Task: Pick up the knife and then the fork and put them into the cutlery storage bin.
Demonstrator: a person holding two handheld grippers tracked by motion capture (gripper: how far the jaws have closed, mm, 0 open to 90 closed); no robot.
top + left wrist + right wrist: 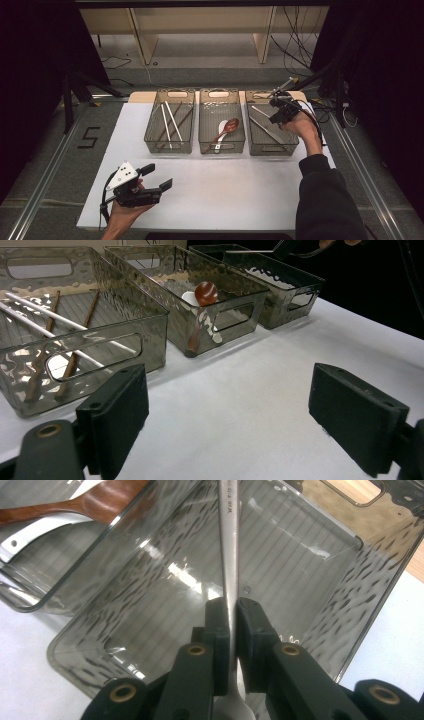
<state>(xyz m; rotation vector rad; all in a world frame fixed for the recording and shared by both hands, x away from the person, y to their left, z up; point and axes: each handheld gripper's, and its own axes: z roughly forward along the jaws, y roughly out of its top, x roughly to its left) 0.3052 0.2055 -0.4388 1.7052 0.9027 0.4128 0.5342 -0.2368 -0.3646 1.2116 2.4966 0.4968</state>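
My right gripper (276,101) hangs over the right-hand grey see-through bin (290,145), shut on a metal utensil (285,84) whose handle points up and away. In the right gripper view the jaws (233,615) pinch the steel handle (227,550) above the bin's floor (310,570). Other metal cutlery (267,129) lies in that bin. My left gripper (158,176) rests low at the table's front left, open, with nothing between its pads (117,415).
The left bin (150,142) holds white and brown chopsticks (171,120). The middle bin (204,145) holds a wooden spoon (230,125) and a white spoon (220,131). White table (225,185) spreads in front of the bins. Dark stands and cables surround it.
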